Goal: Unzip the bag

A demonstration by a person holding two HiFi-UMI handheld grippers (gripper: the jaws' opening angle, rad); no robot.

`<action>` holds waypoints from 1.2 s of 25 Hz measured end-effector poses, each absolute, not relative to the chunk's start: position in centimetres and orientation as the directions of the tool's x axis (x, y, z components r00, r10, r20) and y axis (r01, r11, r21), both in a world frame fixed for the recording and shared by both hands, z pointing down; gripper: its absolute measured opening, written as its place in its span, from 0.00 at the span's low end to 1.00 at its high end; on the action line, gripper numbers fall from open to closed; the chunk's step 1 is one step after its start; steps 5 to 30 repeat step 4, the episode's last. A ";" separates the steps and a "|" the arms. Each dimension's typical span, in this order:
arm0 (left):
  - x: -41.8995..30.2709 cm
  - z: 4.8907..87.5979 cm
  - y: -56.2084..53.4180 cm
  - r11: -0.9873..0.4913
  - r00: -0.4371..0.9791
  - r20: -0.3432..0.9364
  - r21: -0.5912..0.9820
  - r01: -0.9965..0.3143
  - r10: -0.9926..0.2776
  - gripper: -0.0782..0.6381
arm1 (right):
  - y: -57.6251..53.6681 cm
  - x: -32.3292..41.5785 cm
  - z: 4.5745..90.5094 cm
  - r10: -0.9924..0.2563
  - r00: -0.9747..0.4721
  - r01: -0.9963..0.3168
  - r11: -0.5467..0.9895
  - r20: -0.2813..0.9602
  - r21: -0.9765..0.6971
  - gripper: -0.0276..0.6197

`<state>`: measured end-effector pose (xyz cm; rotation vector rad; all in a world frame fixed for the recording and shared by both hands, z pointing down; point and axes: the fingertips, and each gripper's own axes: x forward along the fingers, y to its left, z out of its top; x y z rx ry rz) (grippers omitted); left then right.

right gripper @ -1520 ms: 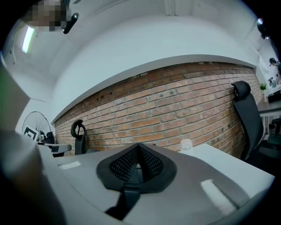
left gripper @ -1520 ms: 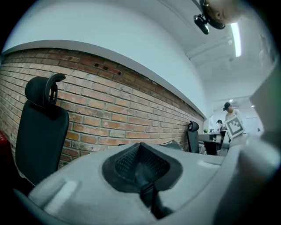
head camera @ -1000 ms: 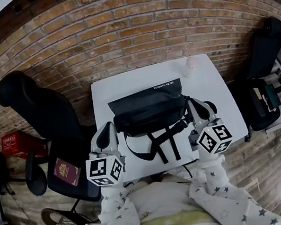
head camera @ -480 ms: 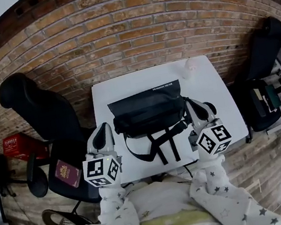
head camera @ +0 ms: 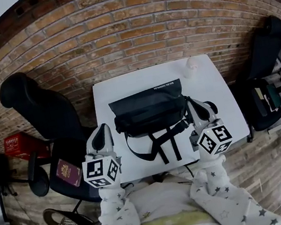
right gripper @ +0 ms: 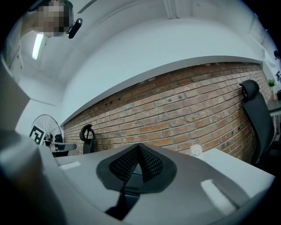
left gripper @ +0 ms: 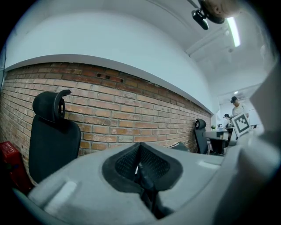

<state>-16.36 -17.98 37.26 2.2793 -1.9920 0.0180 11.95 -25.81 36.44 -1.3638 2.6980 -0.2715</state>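
- While both tools point level toward the red-brown brick wall (head camera: pixel 130 25), the black fabric bag (head camera: pixel 148 110) lies flat on the white square table (head camera: pixel 215 96), roughly in its middle and between the two grippers.
- Its black webbing straps (head camera: pixel 162 143) trail from the bag's near side across the tabletop toward the person.
- The left gripper (head camera: pixel 102 129) sits just beside the bag's left end, by the table's left edge. Its own view shows the two dark ribbed pads pressed together with nothing between them.
- The right gripper (head camera: pixel 193 104) sits just beside the bag's right end. Its jaws are likewise closed on nothing, the pads meeting at the tips.
- Whether either tip touches the bag's fabric cannot be told from the head view.
- A small white rounded object (head camera: pixel 190 66) stands at the table's far right corner, well apart from the bag.
- A black high-backed office chair (head camera: pixel 38 111) stands left of the table, with a dark red booklet (head camera: pixel 67 172) lying on its seat.
- A second black office chair (head camera: pixel 266 46) stands at the right.
- A red box (head camera: pixel 20 145) lies on the floor at far left.
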 end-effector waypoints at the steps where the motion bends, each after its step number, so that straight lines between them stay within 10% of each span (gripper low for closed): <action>1: -16.3 37.2 -18.0 -0.131 0.138 0.084 0.078 -0.988 -0.987 0.11 | -25.8 12.0 36.4 -0.807 -0.591 -0.788 0.580 -0.014 -0.206 0.05; 30: -16.3 37.2 -18.0 -0.133 0.139 0.085 0.080 -0.988 -0.987 0.11 | -25.8 12.0 36.4 -0.810 -0.586 -0.791 0.576 -0.015 -0.208 0.05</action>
